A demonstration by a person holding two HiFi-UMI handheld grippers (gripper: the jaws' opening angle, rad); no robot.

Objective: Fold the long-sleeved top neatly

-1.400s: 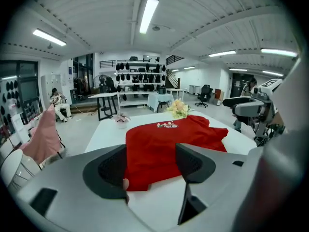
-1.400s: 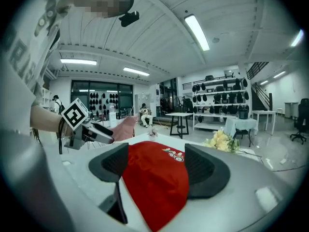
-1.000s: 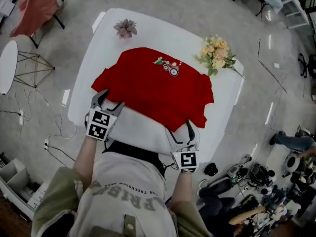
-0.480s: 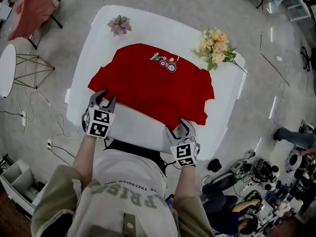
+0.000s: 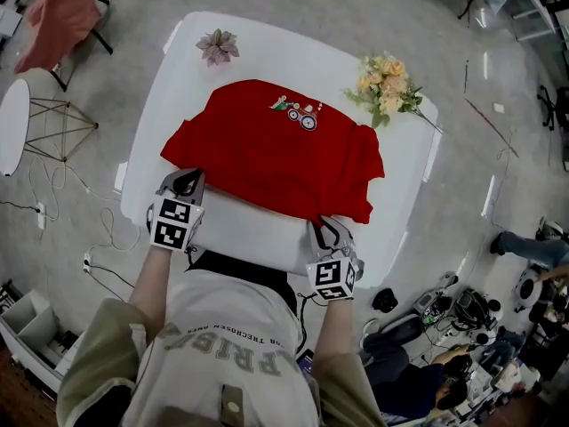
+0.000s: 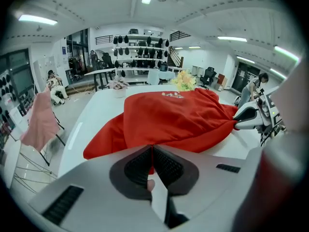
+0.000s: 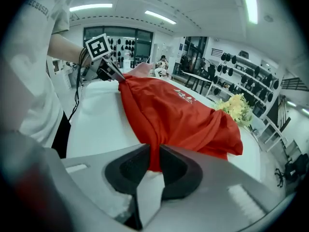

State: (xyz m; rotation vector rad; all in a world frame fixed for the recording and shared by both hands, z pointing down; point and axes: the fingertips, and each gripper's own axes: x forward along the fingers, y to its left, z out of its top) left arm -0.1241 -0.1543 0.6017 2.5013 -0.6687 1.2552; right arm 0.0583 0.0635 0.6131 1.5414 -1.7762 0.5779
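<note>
Left claw [image 5: 187, 178] & right claw [image 5: 324, 229] — wide apart a sec ago — have just been closing on the near hem of the red top [image 5: 276, 154].
Each now pinches one hem corner; top lies spread on white counter [image 5: 258, 56] — yellow bouquet [image 5: 388, 92] at far edge.

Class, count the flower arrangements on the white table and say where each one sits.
2. A pink flower lies near the far left corner of the table. A yellow bouquet lies toward the far right edge, near the red top. None appears hidden.
</note>
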